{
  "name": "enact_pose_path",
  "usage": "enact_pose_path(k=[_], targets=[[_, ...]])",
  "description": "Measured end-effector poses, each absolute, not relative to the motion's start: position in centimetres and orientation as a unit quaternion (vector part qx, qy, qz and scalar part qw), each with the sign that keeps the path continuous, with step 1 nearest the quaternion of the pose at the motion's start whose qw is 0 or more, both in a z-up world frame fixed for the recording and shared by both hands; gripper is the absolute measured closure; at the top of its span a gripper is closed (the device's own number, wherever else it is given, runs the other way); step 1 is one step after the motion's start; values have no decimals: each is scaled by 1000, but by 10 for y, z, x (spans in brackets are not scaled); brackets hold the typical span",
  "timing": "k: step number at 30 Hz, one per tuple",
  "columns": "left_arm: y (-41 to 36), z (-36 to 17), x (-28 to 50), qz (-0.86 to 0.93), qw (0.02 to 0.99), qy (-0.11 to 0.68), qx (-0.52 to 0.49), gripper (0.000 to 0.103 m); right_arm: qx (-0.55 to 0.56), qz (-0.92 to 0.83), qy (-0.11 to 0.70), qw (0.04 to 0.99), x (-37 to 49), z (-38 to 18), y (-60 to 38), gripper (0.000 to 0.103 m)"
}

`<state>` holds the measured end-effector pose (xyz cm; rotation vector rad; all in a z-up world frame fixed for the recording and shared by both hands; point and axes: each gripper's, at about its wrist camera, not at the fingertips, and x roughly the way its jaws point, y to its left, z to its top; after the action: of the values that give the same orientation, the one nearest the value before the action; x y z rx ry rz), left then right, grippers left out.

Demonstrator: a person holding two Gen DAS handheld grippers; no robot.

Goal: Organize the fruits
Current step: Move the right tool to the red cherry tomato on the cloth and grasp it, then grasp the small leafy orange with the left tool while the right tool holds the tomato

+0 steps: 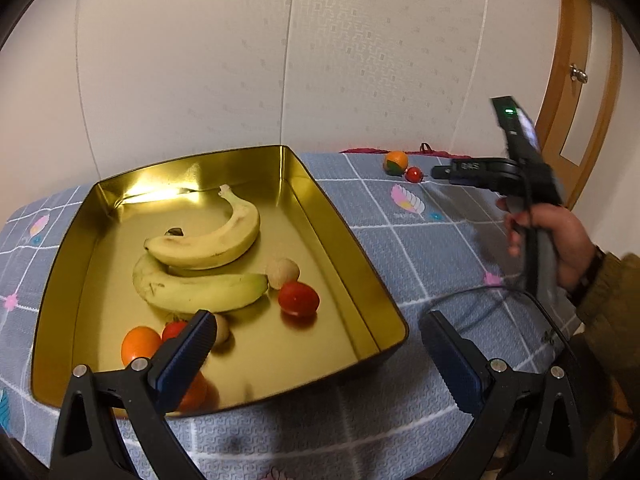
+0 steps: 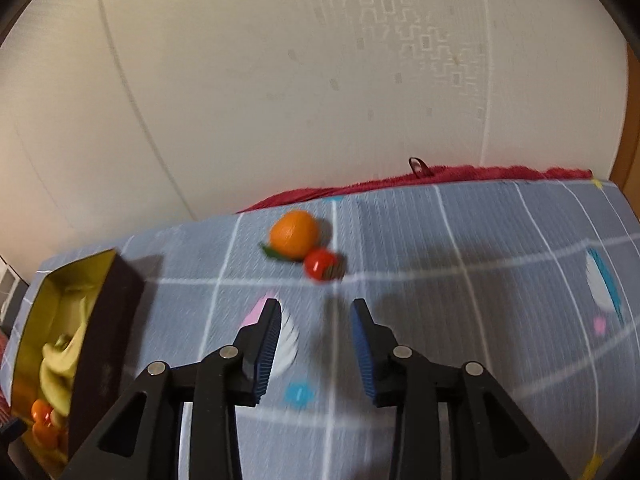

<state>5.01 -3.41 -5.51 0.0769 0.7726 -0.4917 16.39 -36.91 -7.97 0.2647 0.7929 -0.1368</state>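
— What's in the gold tin [image 1: 352, 248], seen from the left wrist?
— Two bananas [image 1: 208, 264], tomatoes, oranges, two pale balls. The left gripper [image 1: 316, 344] hangs released over its near edge.
— And the right wrist?
— The right gripper [image 2: 316, 320], parted, nothing between, above the counter [image 2: 480, 280]. At twelve o'clock an orange [image 2: 295, 234] touches a tomato [image 2: 321, 265]; the tin sits at nine.

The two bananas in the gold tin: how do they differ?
The upper banana is yellow and strongly curved, its stem pointing toward the tin's far wall. The lower banana is greener and flatter. The upper one lies partly on the lower. Both are whole, unpeeled and inside the tin.
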Motion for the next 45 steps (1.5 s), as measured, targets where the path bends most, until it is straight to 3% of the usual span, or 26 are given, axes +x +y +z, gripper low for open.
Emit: enact_pose_path(k=[9,13,33,45], targets=[[-32,-56,61,-229,896,379,33,0,99,-41,418,902,220,-103,-377,67],[-30,-59,64,-226,894,385,28,0,96,-32,424,900,224,-112,-376,76],[-107,-42,88,-270,887,369,63,0,135,-112,395,902,144,-112,-399,76],[-183,-43,150,-256,887,367,112,0,155,-149,390,895,137,-114,-408,76]])
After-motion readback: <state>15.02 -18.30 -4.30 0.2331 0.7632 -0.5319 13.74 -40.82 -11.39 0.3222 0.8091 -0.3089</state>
